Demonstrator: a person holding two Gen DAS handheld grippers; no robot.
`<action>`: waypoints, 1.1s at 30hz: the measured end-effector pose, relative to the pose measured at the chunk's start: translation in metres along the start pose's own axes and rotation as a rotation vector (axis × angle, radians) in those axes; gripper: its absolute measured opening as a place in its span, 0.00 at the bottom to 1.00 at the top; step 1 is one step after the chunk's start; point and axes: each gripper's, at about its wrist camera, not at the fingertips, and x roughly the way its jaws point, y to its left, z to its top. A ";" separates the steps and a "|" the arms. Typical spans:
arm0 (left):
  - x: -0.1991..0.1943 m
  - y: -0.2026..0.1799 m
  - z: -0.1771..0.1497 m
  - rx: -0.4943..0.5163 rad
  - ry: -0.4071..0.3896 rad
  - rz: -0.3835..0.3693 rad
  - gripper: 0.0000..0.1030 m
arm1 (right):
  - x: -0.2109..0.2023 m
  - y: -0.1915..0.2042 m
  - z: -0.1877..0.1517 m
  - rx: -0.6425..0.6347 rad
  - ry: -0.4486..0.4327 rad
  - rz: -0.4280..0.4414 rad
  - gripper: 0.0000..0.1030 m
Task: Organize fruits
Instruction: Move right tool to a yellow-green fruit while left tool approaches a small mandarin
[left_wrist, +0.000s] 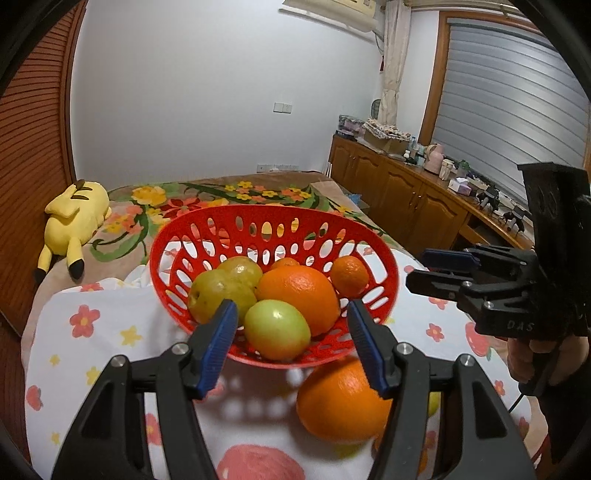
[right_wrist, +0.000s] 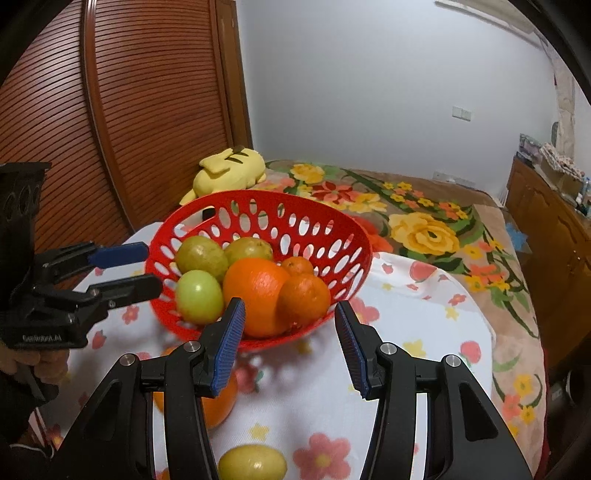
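Observation:
A red perforated basket (left_wrist: 207, 229) (right_wrist: 332, 236) stands on a floral cloth and holds a large orange (left_wrist: 299, 295) (right_wrist: 255, 291), a green apple (left_wrist: 277, 328) (right_wrist: 199, 295), two yellow-green pears (left_wrist: 218, 291) (right_wrist: 201, 256) and two small tangerines (left_wrist: 349, 271) (right_wrist: 304, 299). A loose orange (left_wrist: 338, 402) (right_wrist: 218, 402) lies on the cloth in front of the basket, by my left gripper's right finger. A yellow fruit (right_wrist: 253, 463) lies near the front edge. My left gripper (left_wrist: 291, 343) (right_wrist: 136, 267) is open and empty. My right gripper (right_wrist: 290, 343) (left_wrist: 424, 267) is open and empty.
A yellow plush toy (left_wrist: 74, 225) (right_wrist: 231, 170) lies on the flowered blanket (left_wrist: 229, 195) behind the basket. A wooden louvered door (right_wrist: 129, 110) is at the left. A wooden cabinet (left_wrist: 406, 192) with clutter stands at the right.

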 end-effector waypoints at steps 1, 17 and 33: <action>-0.005 -0.001 -0.002 0.003 -0.004 -0.001 0.60 | -0.005 0.002 -0.003 0.001 -0.003 -0.004 0.50; -0.058 -0.021 -0.025 0.041 -0.033 0.006 0.62 | -0.049 0.035 -0.048 0.023 -0.027 -0.012 0.50; -0.053 -0.028 -0.067 0.036 0.033 0.003 0.64 | -0.034 0.034 -0.107 0.066 0.055 -0.016 0.50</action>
